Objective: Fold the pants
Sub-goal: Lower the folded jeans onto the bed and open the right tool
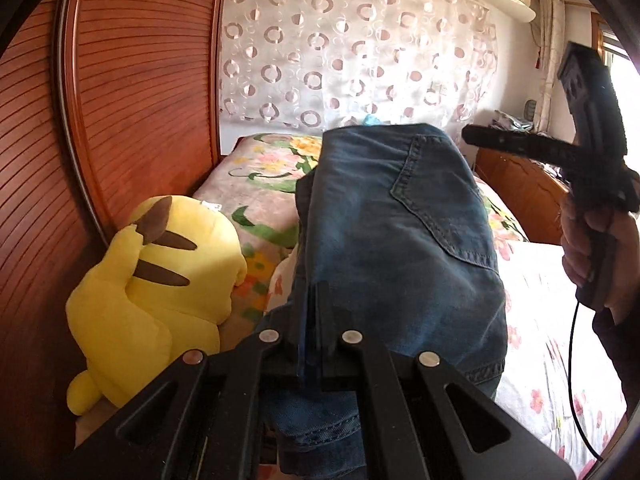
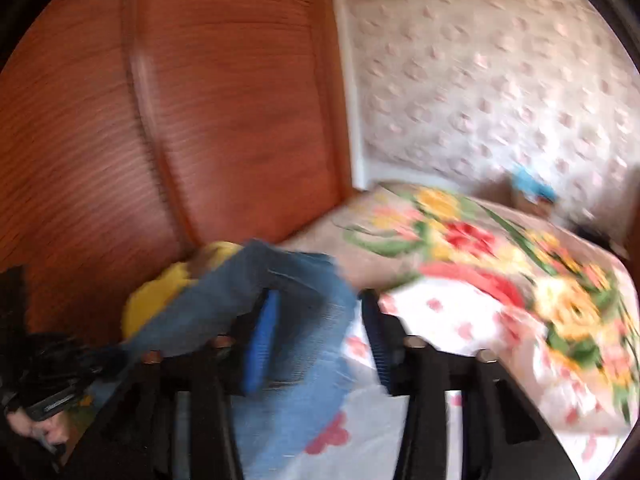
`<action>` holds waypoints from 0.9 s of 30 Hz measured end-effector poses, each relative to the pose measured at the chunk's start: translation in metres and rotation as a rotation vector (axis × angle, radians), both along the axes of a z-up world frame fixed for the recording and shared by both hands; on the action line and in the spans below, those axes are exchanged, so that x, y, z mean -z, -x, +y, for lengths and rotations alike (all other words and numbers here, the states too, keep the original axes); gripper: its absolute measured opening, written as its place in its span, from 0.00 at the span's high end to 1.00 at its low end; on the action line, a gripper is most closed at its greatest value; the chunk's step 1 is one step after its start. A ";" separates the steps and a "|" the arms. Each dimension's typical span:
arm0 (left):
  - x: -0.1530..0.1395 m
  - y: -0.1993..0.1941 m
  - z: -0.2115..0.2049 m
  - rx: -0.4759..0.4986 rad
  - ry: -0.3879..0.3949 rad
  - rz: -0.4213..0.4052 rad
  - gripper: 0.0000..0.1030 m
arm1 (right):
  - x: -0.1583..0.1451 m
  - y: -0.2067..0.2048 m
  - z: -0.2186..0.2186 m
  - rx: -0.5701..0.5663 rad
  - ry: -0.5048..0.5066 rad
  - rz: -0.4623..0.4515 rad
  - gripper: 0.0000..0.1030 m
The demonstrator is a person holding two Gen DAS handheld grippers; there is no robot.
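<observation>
The folded blue denim pants (image 1: 404, 236) hang lifted above the bed, back pocket facing me. My left gripper (image 1: 312, 308) is shut on the pants' folded edge, fabric pinched between the fingers. My right gripper (image 1: 472, 136) shows at the right of the left wrist view, held in a hand, off the pants. In the blurred right wrist view the right gripper (image 2: 316, 320) is open, blue-padded fingers (image 2: 262, 344) wide apart, with the pants (image 2: 288, 312) ahead and to the left, not held. The left gripper body (image 2: 44, 384) is at that view's lower left.
A yellow plush toy (image 1: 160, 292) lies by the wooden headboard (image 1: 132, 92) on the left. The bed carries a white floral sheet (image 1: 548, 320) and a flowered blanket (image 2: 500, 256). A patterned curtain (image 1: 352, 40) hangs behind. A wooden bed frame (image 1: 516, 188) is at the right.
</observation>
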State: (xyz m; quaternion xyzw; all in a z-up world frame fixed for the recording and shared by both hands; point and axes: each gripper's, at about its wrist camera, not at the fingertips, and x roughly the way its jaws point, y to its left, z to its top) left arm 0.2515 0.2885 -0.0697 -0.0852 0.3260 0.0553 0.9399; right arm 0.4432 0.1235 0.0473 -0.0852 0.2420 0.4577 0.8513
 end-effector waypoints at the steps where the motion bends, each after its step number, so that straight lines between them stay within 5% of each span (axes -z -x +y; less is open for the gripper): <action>1: -0.001 0.000 0.000 -0.006 -0.011 0.000 0.98 | 0.006 -0.001 0.007 -0.016 0.022 0.005 0.71; 6: -0.014 0.007 -0.008 -0.024 -0.062 -0.015 0.98 | 0.047 -0.042 0.020 0.088 0.114 0.097 0.74; 9: -0.024 0.015 -0.013 -0.035 -0.085 -0.033 0.98 | 0.050 -0.049 0.010 0.103 0.064 0.123 0.74; 18: -0.040 0.035 -0.032 -0.036 -0.101 -0.065 0.91 | 0.034 0.006 -0.023 0.060 0.006 0.066 0.74; 21: -0.040 0.040 -0.037 -0.031 -0.093 -0.065 0.81 | 0.049 0.026 -0.029 0.043 -0.008 0.066 0.74; 25: -0.040 0.049 -0.047 -0.021 -0.078 -0.078 0.53 | 0.040 0.056 -0.051 0.034 -0.026 0.063 0.74; 27: -0.041 0.053 -0.053 -0.007 -0.074 -0.082 0.49 | 0.030 0.071 -0.064 0.037 -0.032 0.059 0.74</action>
